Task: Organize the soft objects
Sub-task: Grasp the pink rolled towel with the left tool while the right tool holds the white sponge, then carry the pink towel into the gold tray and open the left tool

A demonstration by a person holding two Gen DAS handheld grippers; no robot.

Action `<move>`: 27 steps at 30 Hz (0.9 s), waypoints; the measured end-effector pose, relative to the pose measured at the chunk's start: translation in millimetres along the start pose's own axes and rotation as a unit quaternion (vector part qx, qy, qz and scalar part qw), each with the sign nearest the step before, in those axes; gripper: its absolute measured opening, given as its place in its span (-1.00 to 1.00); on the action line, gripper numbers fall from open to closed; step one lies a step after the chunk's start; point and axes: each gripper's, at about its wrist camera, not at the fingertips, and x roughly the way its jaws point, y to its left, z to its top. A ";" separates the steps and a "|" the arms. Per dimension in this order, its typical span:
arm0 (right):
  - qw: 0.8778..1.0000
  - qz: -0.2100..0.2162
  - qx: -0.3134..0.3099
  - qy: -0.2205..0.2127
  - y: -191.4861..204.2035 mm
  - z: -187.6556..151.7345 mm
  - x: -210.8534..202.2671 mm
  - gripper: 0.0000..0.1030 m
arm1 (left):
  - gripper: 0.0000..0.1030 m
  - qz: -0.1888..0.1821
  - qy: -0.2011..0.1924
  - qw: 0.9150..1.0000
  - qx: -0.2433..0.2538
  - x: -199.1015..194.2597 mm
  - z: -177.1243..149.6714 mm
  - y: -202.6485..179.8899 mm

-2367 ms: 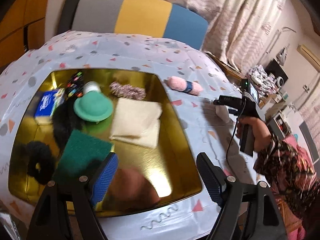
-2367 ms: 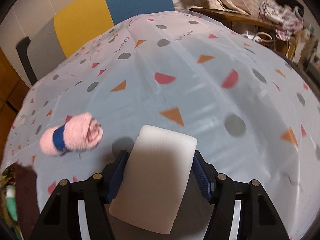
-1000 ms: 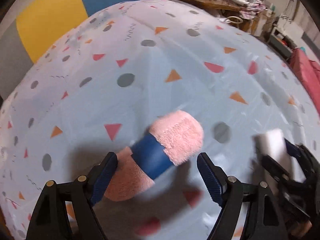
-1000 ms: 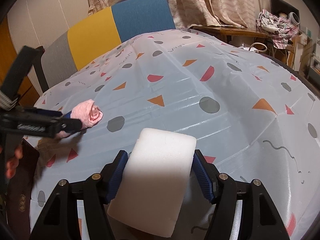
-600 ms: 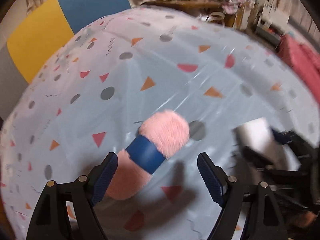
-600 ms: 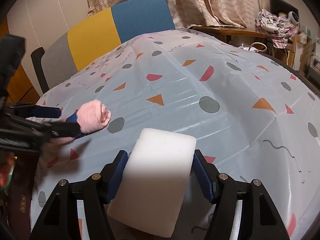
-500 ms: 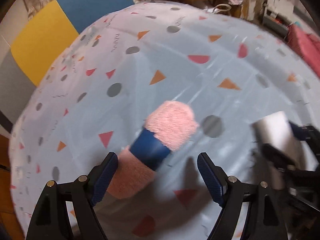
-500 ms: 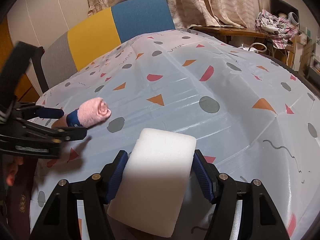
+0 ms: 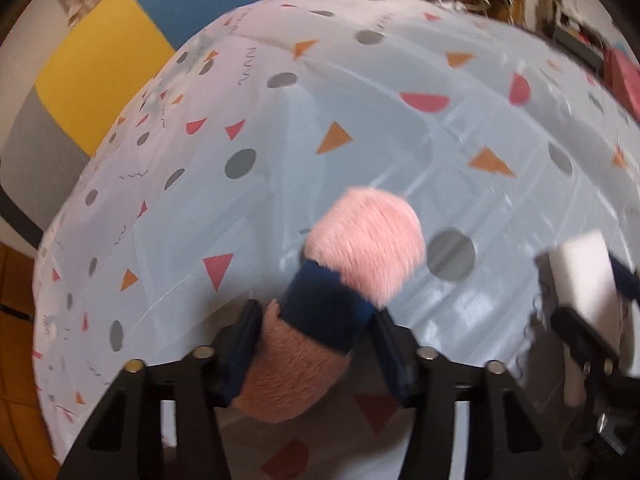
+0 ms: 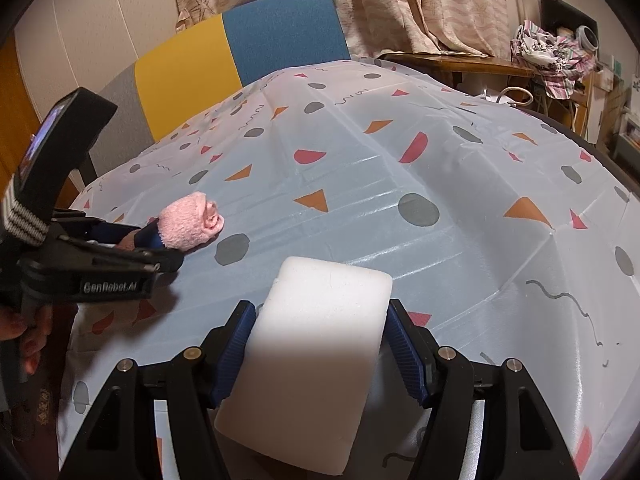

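A pink rolled towel (image 9: 364,248) with a dark blue band lies on the patterned tablecloth (image 9: 360,100). My left gripper (image 9: 316,320) is closing on it, and both blue pads touch the roll at the band. The right wrist view shows the same towel (image 10: 192,220) at the left, held by the left gripper (image 10: 152,242). My right gripper (image 10: 320,320) is shut on a white sponge block (image 10: 320,340) and holds it just above the cloth. That sponge (image 9: 584,272) also shows at the right edge of the left wrist view.
A chair (image 10: 240,48) with grey, yellow and blue panels stands behind the table. A wooden side table (image 10: 460,64) with a heap of clothes (image 10: 552,52) is at the back right. A person's hand (image 10: 24,332) grips the left handle.
The left jaws have closed from wide open onto the pink towel roll, and the gripper has come in lower over it. The right gripper and its sponge have not moved.
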 end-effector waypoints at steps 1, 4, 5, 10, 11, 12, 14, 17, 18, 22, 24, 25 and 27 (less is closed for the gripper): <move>1.000 0.000 0.000 0.000 0.0 0.0 0.1 0.30 | -0.17 0.002 0.008 1.000 0.002 -2.3 -1.8 -2.3; 1.000 0.000 0.000 0.000 0.1 -0.1 0.0 0.30 | -0.23 -0.031 0.034 0.998 -0.040 -11.5 -10.6 -0.7; 1.000 0.000 0.000 0.000 0.1 -0.1 0.0 0.30 | -0.23 -0.058 0.042 0.995 -0.063 -14.2 -14.3 1.5; 1.000 -0.001 -0.001 0.000 0.2 -0.3 -0.2 0.30 | -0.08 -0.099 0.010 0.993 -0.067 -22.6 -19.3 -5.0; 1.000 -0.001 0.000 0.000 -0.2 -0.3 -0.4 0.30 | 0.01 -0.094 0.002 0.993 -0.069 -23.0 -18.3 -5.5; 1.000 0.000 0.001 -0.001 -0.5 -0.3 -0.4 0.30 | 0.07 -0.091 -0.002 0.993 -0.072 -22.4 -17.1 -5.3; 1.000 0.000 0.001 -0.001 -0.1 -0.5 -0.4 0.30 | 0.29 -0.087 -0.008 0.993 -0.082 -19.7 -12.7 -2.6; 1.000 -0.003 -0.001 -0.001 0.8 -0.6 -0.2 0.30 | 0.32 -0.090 -0.007 0.992 -0.090 -10.2 -5.7 1.1; 1.000 -0.003 -0.001 -0.001 0.7 -0.5 0.0 0.30 | 0.32 -0.097 -0.001 0.991 -0.093 -6.1 -5.1 1.4; 1.000 -0.003 -0.002 -0.001 1.0 -0.5 -0.1 0.30 | -0.19 -0.107 0.011 0.990 -0.094 -1.9 -6.9 -3.1; 1.000 -0.006 -0.004 -0.001 2.1 -0.3 0.1 0.30 | -0.22 -0.103 0.015 0.990 -0.091 -5.3 -9.8 -3.3; 1.000 -0.008 -0.005 0.000 2.7 -0.2 0.2 0.30 | -0.23 -0.099 0.016 0.991 -0.092 -8.0 -12.4 -2.3; 1.000 -0.010 -0.007 0.000 3.4 -0.4 0.0 0.30 | -0.23 -0.105 0.010 0.989 -0.107 -16.4 -21.2 -0.6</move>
